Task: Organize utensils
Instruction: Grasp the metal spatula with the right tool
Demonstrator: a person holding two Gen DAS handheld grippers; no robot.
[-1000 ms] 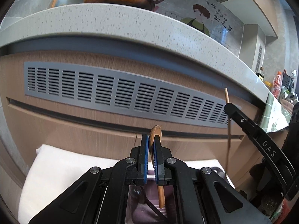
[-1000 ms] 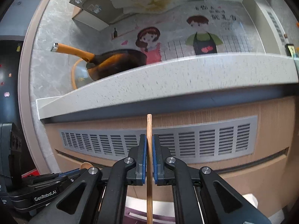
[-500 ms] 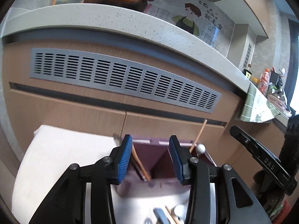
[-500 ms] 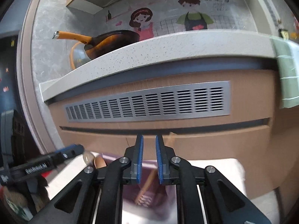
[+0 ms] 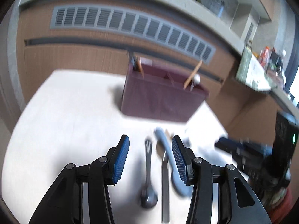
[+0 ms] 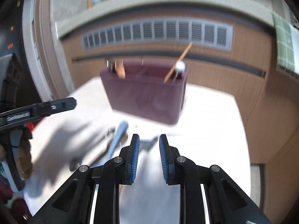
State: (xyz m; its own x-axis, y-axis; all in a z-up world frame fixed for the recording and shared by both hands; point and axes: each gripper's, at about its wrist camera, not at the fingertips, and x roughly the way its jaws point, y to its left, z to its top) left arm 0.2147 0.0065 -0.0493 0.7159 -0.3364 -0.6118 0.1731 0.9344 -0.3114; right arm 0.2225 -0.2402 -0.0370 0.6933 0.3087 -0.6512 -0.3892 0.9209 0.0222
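Left gripper (image 5: 150, 146): a second ago clamped on a wooden spoon, now empty — its jaws have just been opening and stand wide, tilted down over a grey fork-ended utensil (image 5: 148, 169), a knife (image 5: 164, 183) and a pale blue handle (image 5: 169, 158) lying on the white tabletop (image 5: 65, 123). Right gripper (image 6: 147, 144): earlier pinching a chopstick, now empty — jaws have just been opening, gap narrow, bare tabletop beneath. Maroon organizer (image 5: 160, 95) beyond, standing near the table's far edge by the cabinet; wooden spoon (image 6: 119, 69) in its left compartment, chopstick (image 6: 177, 63) leaning in its right. Open tabletop on either side.
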